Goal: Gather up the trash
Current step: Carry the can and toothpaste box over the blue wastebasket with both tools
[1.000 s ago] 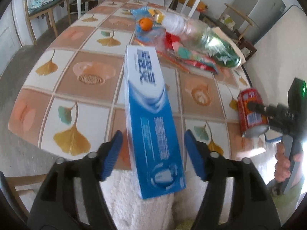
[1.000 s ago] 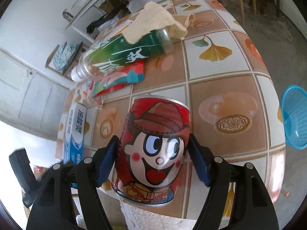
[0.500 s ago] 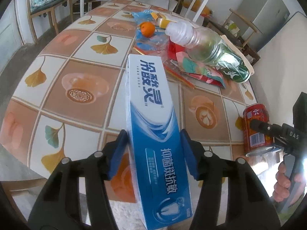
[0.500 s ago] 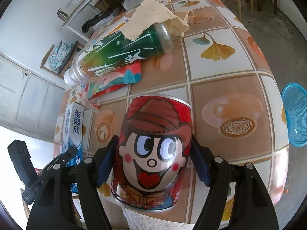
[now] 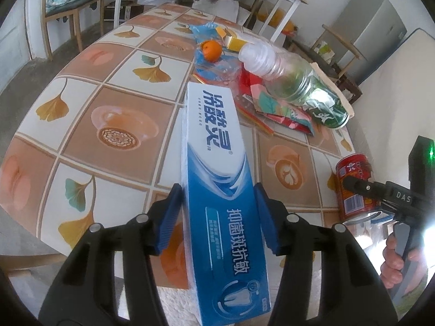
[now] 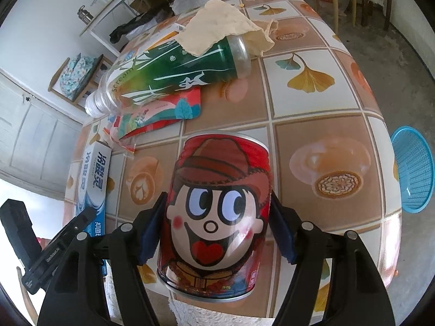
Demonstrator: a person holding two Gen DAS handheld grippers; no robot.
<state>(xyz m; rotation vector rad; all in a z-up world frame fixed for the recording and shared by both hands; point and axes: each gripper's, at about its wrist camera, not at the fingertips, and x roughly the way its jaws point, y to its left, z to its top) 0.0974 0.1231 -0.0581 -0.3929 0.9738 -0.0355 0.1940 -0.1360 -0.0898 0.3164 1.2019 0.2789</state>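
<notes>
Holding 2 pieces of trash at the near edge of the tiled table [image 5: 114, 114], 1 per claw

Item 1: left claw [image 5: 217, 217], jaws just been closing, blue pads [image 5: 168, 217] now against both long sides of the blue-and-white toothpaste box [image 5: 217, 168]; box runs lengthwise from 6 o'clock toward 12 o'clock in the left wrist view, its near end overhanging the table edge

Item 2: right claw [image 6: 217, 228], set fairly wide, gripping the red cartoon-face can [image 6: 217, 206] by its flanks; can upright, tilted slightly, at the table's near edge; in the left wrist view it sits at 3 o'clock, with a hand [image 5: 394, 260] on the claw's handle below it

Item 3: clear bottle with green label [image 6: 174, 73], lying on its side at 11 o'clock in the right wrist view, resting on a red floral wrapper [image 6: 163, 114]; crumpled beige paper [image 6: 220, 30] draped over its base end

Item 4: orange fruit [image 5: 212, 50] on a blue plastic bag [image 5: 206, 30], 12 o'clock in the left wrist view, beyond the box's far end

Item 5: blue mesh basket [image 6: 413, 171] on the floor, 3 o'clock in the right wrist view, beside the table
</notes>
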